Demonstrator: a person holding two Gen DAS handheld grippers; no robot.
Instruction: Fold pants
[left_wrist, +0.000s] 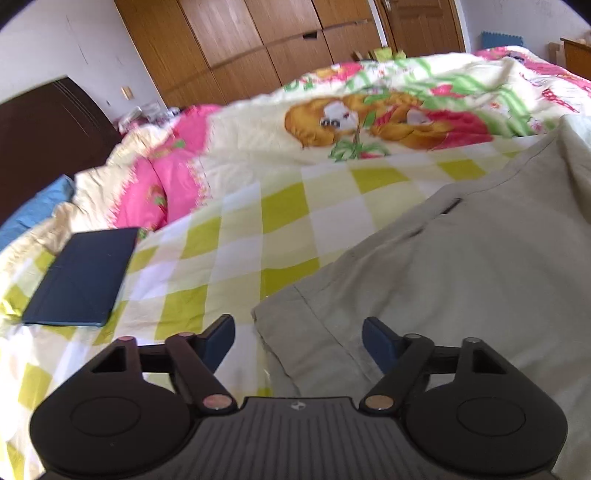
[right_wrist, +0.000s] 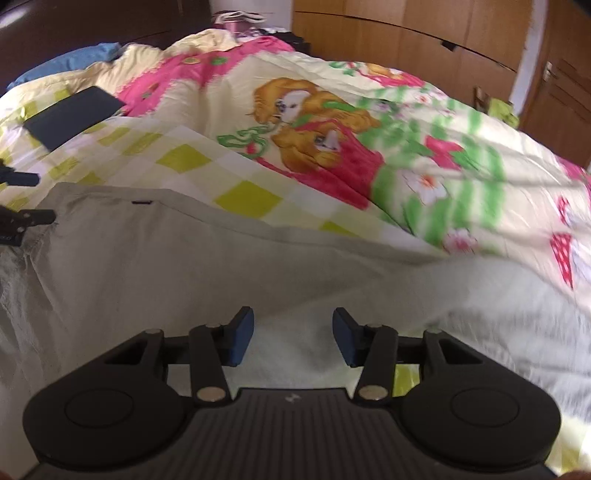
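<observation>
Pale khaki pants (left_wrist: 461, 277) lie spread on the bed, filling the right half of the left wrist view. A pocket slit with a dark stitch (left_wrist: 452, 205) shows on them. My left gripper (left_wrist: 299, 341) is open and hovers over the pants' near left corner, its blue pads clear of the cloth. In the right wrist view the pants (right_wrist: 166, 251) stretch across the middle. My right gripper (right_wrist: 293, 338) hangs open above a sunlit, washed-out stretch of them, with nothing pinched. Black parts of the left gripper (right_wrist: 26, 218) peek in at that view's left edge, by the pants' end.
The pants rest on a green-and-white checked sheet (left_wrist: 240, 240). A bulky cartoon-print quilt (left_wrist: 369, 110) is heaped behind them. A dark blue flat case (left_wrist: 81, 277) lies at the left, near a blue pillow (left_wrist: 33, 206) and a dark headboard (left_wrist: 44, 122). Wooden wardrobes (left_wrist: 240, 37) stand beyond.
</observation>
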